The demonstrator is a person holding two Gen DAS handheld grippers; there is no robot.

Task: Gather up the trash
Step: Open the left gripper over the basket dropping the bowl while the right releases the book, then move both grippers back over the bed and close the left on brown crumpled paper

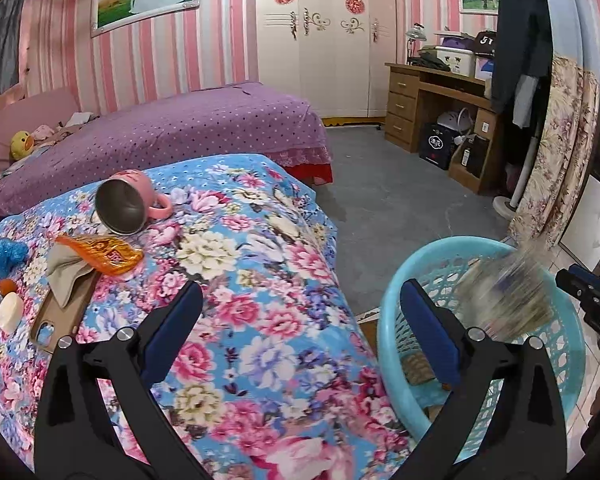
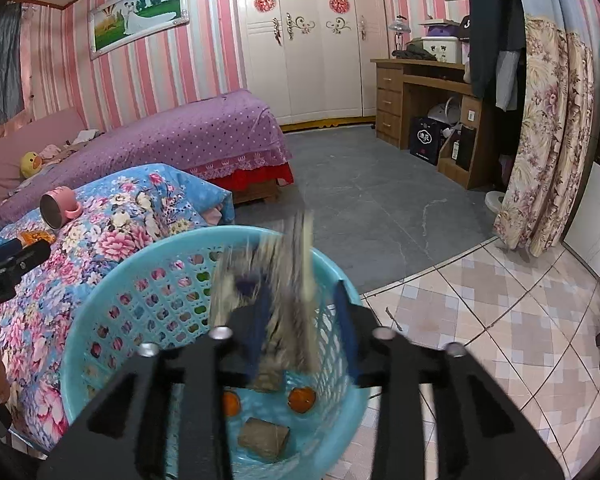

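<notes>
Trash (image 2: 284,280) between parted hand-held gripper (image 2: 304,336)

Turquoise lattice basket (image 2: 148,304); blue floral bedspread (image 1: 252,280); pink mug (image 1: 130,200); orange wrapper (image 1: 108,258); pink-striped walls (image 1: 140,60).

The room is lit evenly and brightly, and no strong shadows are seen. Soft shine is seen on the white wardrobe doors (image 1: 320,48) far ahead of the left hand-held gripper (image 1: 300,332). Both pictures are bent round like a ball, and the corners are cut off by a dark ring. Straight wall stripes are curved near the edges. A greyish scrap (image 2: 276,292) between the fingers of the right hand-held gripper (image 2: 304,328) is smeared by motion blur, and its details cannot be made out. The blue basket (image 2: 140,264) and the flowery bed cover (image 1: 260,240) are seen sharply. Colours look strong and a little pink.
</notes>
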